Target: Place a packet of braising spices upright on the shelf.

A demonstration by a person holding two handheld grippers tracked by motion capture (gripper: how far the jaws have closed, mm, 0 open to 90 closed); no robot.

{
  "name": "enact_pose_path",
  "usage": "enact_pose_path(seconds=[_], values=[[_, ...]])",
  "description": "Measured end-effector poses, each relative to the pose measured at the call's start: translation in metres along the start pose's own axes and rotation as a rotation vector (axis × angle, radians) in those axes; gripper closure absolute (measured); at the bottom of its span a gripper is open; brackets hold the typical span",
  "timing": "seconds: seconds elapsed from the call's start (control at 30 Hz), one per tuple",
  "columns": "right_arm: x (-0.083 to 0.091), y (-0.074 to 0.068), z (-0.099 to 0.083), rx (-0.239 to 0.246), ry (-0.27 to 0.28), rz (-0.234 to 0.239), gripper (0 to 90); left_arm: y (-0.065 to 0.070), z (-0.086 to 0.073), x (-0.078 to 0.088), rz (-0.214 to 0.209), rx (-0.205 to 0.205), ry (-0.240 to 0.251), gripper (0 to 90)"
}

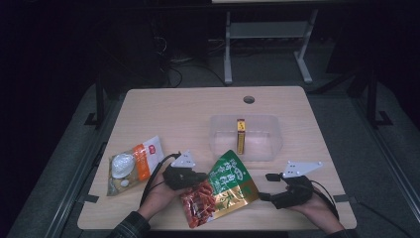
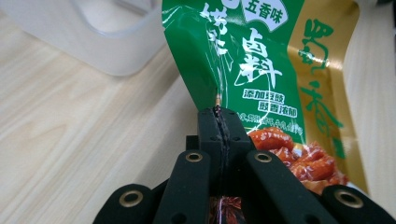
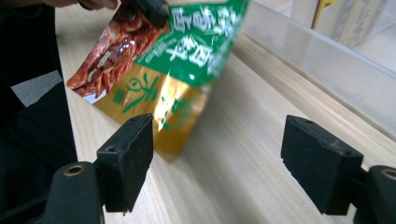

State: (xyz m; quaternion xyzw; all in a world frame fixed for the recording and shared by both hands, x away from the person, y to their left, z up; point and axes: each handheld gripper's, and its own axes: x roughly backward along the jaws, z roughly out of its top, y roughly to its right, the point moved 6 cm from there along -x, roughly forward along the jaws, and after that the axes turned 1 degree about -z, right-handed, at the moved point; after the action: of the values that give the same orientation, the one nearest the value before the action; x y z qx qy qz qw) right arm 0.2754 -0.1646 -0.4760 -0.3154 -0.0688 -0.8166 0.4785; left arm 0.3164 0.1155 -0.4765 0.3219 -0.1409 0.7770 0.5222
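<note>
A green, gold and red snack pouch (image 1: 221, 188) hangs tilted just above the table's front middle. My left gripper (image 1: 198, 177) is shut on its left edge; in the left gripper view the jaws pinch the foil (image 2: 219, 114) flat between them. My right gripper (image 1: 267, 186) stands open to the right of the pouch, not touching it. In the right gripper view the pouch (image 3: 159, 70) lies ahead and to the left of the open gripper (image 3: 217, 156), with bare wood between the fingers.
A clear plastic bin (image 1: 244, 137) behind the pouch holds a narrow yellow and red packet (image 1: 240, 135). An orange and white bag (image 1: 132, 163) of pale round items lies at the left. The table has a cable hole (image 1: 248, 99) at its far edge.
</note>
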Motion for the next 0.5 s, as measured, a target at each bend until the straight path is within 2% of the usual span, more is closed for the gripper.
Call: enact_pose_path(seconds=[0.1,0.13,0.17,0.2,0.4,0.47,0.5], values=[[-0.001,-0.002,0.000,0.007,-0.002,0.015,24.5,0.000,0.001,0.011,0.011,0.013,0.033,89.6],[-0.002,-0.004,0.000,0.010,0.001,0.024,23.5,-0.001,0.003,0.018,0.009,0.026,0.060,89.7],[-0.002,-0.004,0.000,0.010,0.001,0.024,23.5,-0.001,0.003,0.018,0.009,0.026,0.060,89.7],[-0.003,-0.005,0.001,0.006,-0.004,0.034,22.5,0.000,0.003,0.023,-0.006,0.047,0.075,89.7],[-0.011,-0.010,0.005,0.006,-0.005,0.062,20.8,-0.001,0.007,0.033,-0.009,0.055,0.115,89.7],[-0.015,-0.013,0.007,0.004,-0.007,0.070,20.6,-0.003,0.011,0.041,0.015,0.059,0.152,89.7],[-0.015,-0.013,0.007,0.004,-0.007,0.070,20.6,-0.003,0.011,0.041,0.015,0.059,0.152,89.7]])
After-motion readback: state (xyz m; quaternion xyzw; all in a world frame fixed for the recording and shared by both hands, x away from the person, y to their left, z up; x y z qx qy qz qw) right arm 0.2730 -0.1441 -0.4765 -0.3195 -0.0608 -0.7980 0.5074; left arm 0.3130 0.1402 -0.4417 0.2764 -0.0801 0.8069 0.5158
